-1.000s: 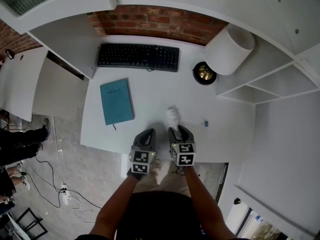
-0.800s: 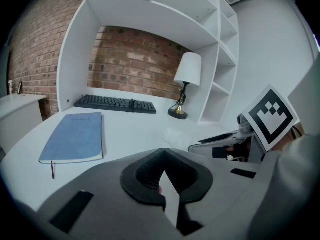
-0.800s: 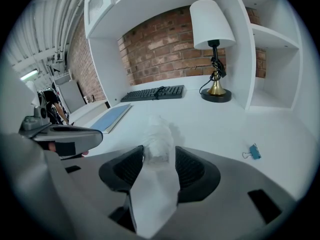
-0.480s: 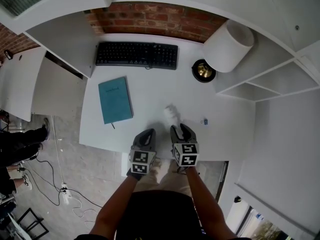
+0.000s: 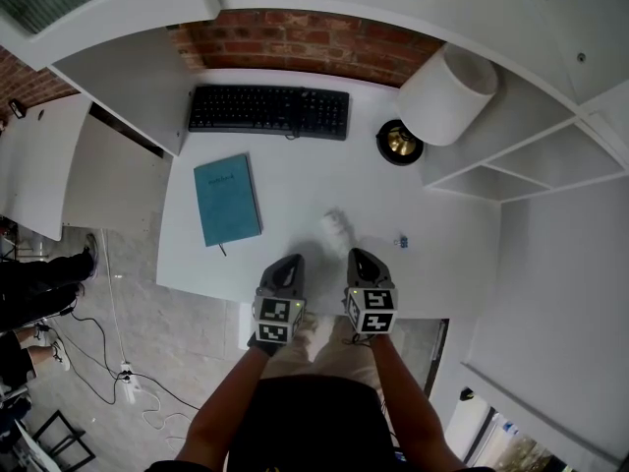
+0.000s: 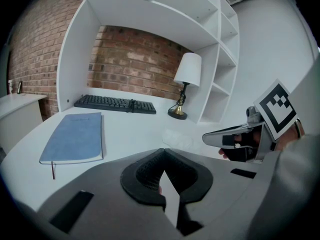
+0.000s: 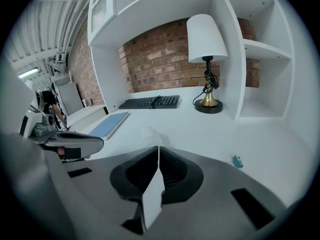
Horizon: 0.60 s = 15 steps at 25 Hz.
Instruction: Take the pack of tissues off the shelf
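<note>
A: Where does the pack of tissues [image 5: 337, 227] lie?

B: Flat on the white counter [image 5: 295, 180], near its front edge and off the shelves [image 5: 521, 160]. In the right gripper view the pack of tissues [image 7: 150, 132] shows as a pale, crumpled wrapper just ahead of the jaws and slightly to their left.

A: Does either tool touch it?

B: No. The right tool [image 5: 359, 256] points at the pack from just behind it, with bare counter between them. Its jaws are clenched tip to tip, with nothing between them, as its own view shows [image 7: 158, 149]. The left tool [image 5: 290, 261] is held beside the right one, a little farther from the pack. Its jaws [image 6: 162, 151] also meet at the tips, with nothing between them.

A: What surrounds the pack?

B: To its left lies a closed blue notebook [image 5: 228, 199]. To its right, near the shelves, sits a small blue clip [image 5: 402, 241]. Farther back, a black keyboard [image 5: 270, 112] lies along the brick wall [image 5: 305, 42]. A lamp [image 5: 447, 94] with a white shade and a brass base stands at the back right corner. The shelves rise at the counter's right side, and their open compartments look bare from here.
</note>
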{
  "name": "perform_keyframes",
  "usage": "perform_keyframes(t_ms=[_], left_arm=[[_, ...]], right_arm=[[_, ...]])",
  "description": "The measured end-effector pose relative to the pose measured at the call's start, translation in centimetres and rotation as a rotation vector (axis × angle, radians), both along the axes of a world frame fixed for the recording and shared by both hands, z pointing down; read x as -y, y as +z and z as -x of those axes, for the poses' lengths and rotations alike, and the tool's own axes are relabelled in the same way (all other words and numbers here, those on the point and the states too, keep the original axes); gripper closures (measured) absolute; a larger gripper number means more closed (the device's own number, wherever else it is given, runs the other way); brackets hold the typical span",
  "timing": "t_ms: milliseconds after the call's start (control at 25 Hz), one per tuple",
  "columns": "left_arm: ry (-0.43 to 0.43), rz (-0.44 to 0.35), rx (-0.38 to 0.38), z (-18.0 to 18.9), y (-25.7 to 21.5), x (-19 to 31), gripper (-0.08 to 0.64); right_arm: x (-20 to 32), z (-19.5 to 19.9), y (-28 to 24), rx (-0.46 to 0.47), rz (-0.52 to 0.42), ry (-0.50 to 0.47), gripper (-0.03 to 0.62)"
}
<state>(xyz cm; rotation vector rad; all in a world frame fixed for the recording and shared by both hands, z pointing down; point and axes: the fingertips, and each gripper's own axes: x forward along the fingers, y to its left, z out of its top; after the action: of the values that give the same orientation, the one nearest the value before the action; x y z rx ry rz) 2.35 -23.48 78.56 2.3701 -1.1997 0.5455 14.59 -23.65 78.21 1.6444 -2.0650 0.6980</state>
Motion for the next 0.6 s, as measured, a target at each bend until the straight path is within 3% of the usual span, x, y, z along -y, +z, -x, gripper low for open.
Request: perform_keyframes(t_ms=[280,600], left_arm=[[0.001,-0.011,0.009,0.8,-0.1,0.3,0.543],[0.024,-0.044,-0.001,1.6,-4.5,0.9,0.543]], right_arm=[[0.2,-0.9,-0.9,-0.017,-0.017,0.020,0.589],[-0.5,-2.8,-6.2,-0.060,-0.072,0.030,0.589]])
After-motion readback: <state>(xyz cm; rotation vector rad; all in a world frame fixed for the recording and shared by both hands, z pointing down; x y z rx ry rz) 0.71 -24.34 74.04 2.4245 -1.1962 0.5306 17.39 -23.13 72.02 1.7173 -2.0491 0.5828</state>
